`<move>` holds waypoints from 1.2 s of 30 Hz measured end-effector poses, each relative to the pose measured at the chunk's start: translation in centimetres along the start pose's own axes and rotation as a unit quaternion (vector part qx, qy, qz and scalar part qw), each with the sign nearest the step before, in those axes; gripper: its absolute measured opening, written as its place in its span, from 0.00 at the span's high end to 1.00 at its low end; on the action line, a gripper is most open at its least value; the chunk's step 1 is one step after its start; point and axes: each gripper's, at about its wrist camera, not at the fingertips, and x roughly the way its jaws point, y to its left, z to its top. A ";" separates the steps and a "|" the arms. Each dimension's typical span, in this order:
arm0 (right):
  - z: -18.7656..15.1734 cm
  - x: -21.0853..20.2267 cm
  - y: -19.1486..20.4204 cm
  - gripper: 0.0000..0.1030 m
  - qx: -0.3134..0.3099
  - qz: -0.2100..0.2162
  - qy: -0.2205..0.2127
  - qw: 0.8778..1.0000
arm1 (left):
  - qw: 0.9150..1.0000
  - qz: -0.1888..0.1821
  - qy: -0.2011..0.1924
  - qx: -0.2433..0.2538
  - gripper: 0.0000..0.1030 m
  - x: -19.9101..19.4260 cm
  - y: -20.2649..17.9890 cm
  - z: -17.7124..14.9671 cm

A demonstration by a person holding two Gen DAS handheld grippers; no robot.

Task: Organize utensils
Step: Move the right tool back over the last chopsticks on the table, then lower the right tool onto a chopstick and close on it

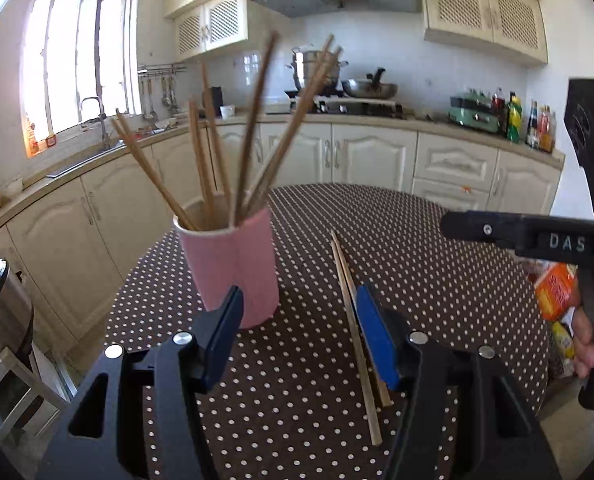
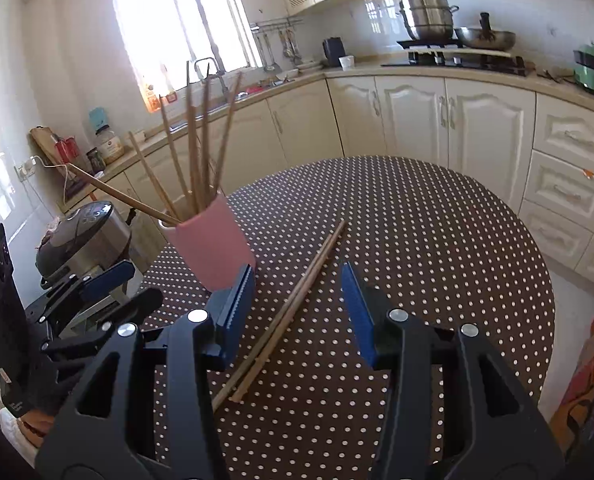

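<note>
Loose chopsticks (image 2: 293, 308) between open claw (image 2: 299, 280)

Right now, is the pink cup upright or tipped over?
Upright: the pink cup stands on the dotted table, its chopsticks pointing up.

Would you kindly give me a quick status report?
Left gripper and right gripper open, empty. Two chopsticks loose on table, right of pink cup. Nothing in the way.

A round table (image 2: 437, 240) in brown polka-dot cloth carries a pink cup (image 2: 213, 246) and two loose chopsticks (image 2: 297, 300).
</note>
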 end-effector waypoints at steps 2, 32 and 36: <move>-0.3 0.5 -0.7 0.56 0.005 -0.002 0.007 1.000 | 1.000 -0.007 0.008 0.016 0.43 0.9 -0.9 -0.4; -2.4 4.9 -3.3 0.56 0.032 -0.003 0.062 0.998 | 0.984 -0.013 0.178 0.005 0.70 13.9 -2.4 0.6; -2.2 5.2 -3.5 0.56 0.032 -0.006 0.067 0.997 | 0.983 -0.015 0.182 0.010 0.93 14.2 -2.9 0.7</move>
